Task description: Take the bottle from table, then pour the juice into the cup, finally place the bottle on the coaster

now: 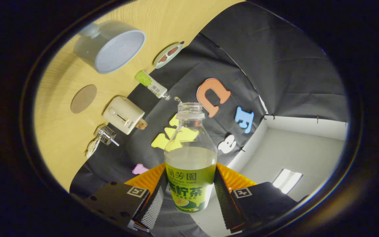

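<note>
Bottle [190, 158]: uncapped, part-filled with pale juice, pinched at its labelled body between both fingers of the gripper [189, 194] and lifted clear of the counter [58, 138]; the view is rolled, a tilt judged to suit pouring. Cup [115, 46]: seen well beyond, open-mouthed on the counter, with the round coaster [83, 98] near it, kept bare for the bottle's final placement.

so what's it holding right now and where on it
The bottle, open-topped, gripped between the jaws of the gripper by its labelled lower body.
</note>
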`<state>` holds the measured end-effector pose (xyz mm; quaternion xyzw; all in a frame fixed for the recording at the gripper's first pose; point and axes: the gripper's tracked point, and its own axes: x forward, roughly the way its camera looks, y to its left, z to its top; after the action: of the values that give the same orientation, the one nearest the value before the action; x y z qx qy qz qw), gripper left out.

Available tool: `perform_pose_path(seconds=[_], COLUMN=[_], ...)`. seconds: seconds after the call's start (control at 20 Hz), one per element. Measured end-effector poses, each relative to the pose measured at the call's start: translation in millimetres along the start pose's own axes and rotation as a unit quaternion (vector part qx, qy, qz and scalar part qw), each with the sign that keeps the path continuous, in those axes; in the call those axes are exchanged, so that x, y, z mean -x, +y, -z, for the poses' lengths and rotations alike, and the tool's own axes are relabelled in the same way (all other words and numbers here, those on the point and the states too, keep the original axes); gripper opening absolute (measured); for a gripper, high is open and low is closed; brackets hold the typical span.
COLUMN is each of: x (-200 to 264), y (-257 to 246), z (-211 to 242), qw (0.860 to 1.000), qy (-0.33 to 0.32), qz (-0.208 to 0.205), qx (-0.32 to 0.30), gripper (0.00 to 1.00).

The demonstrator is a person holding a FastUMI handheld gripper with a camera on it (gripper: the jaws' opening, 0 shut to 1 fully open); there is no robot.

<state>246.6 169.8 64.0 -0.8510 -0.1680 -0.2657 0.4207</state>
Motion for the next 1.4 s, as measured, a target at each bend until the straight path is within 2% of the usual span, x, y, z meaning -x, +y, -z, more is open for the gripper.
perform_pose_path(seconds=[0.1, 0.15, 0.3, 0.45, 0.55, 0.6, 0.7, 0.9, 1.05, 1.2, 1.25, 1.3, 1.4], x=[1.1, 2.0, 0.6, 4.3, 8.1, 8.9, 10.5, 13.9, 9.4, 5.6, 0.7, -2.5, -9.1], y=[7.1, 14.0, 27.6, 30.2, 29.3, 31.6, 31.6, 27.1, 32.7, 50.1, 54.6, 59.5, 70.8], z=[2.5, 4.1, 8.8, 14.2, 13.9, 12.0, 9.3, 4.4, -3.9, -24.5, -31.7, -33.2, -44.2], qw=[1.0, 0.998, 0.984, 0.971, 0.956, 0.943, 0.91, 0.831, 0.751, 0.661, 0.637, 0.619, 0.59], qy=[0.004, 0.008, 0.026, 0.036, 0.04, 0.044, 0.053, 0.07, 0.085, 0.096, 0.098, 0.102, 0.096], qz=[-0.012, -0.033, -0.086, -0.111, -0.122, -0.132, -0.151, -0.192, -0.22, -0.256, -0.265, -0.273, -0.288], qx=[-0.026, -0.054, -0.153, -0.209, -0.264, -0.301, -0.382, -0.518, -0.617, -0.699, -0.717, -0.729, -0.748], gripper=[0.8, 0.8, 0.8, 0.8, 0.81, 0.81, 0.81, 0.81, 0.81, 0.81, 0.81, 0.81, 0.81])
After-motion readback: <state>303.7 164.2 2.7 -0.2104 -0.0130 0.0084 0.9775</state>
